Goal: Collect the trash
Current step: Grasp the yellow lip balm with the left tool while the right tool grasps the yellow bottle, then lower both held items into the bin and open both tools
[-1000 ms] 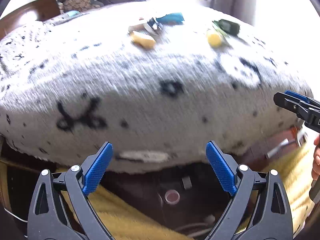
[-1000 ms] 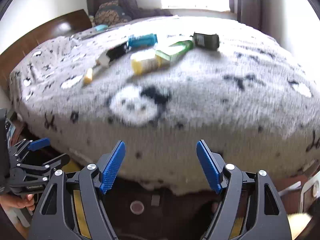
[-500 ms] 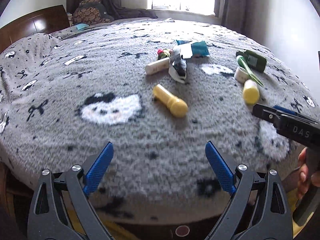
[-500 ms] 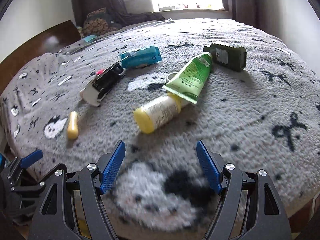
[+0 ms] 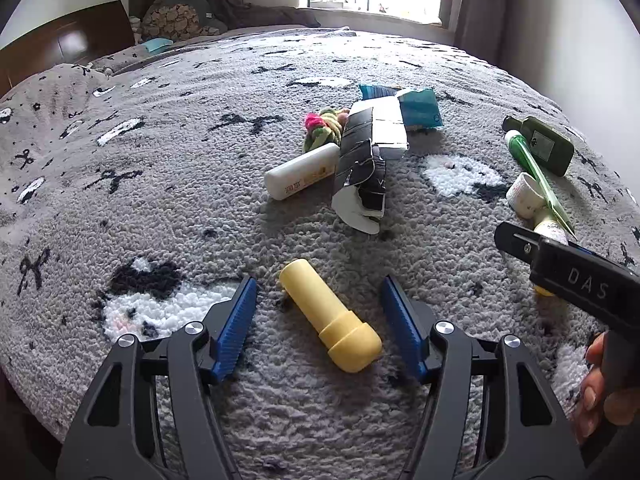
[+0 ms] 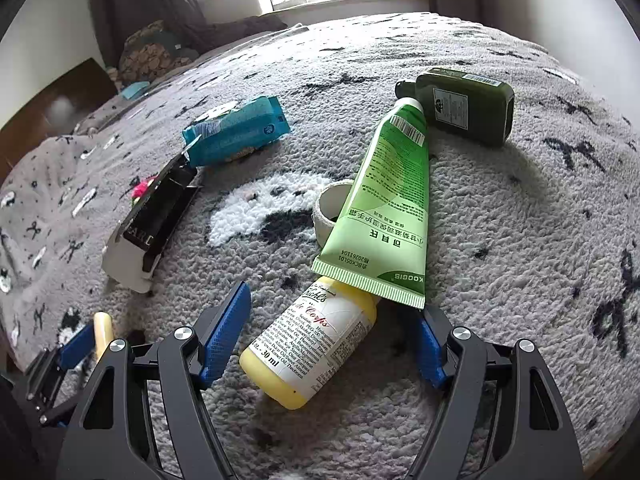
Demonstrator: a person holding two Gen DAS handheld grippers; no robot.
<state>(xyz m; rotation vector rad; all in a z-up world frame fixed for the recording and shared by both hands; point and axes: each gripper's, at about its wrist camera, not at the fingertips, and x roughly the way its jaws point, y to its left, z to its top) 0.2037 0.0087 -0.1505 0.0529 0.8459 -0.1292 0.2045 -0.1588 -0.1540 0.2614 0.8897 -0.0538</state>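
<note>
The left gripper point(image 5: 318, 334) stood apart around the pale-yellow tube point(image 5: 330, 322), cap toward 5 o'clock. The right gripper point(image 6: 332, 334), likewise apart, flanked the yellow lotion bottle point(image 6: 310, 348) on the blanket point(image 6: 520, 240).

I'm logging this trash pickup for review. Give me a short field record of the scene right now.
surface: grey patterned blanket on a bed
left gripper: open, straddling the pale yellow tube
right gripper: open, straddling the yellow bottle
green tube: its crimped end lies over the yellow bottle
other items: dark green bottle, teal packet, black-and-white carton
</note>
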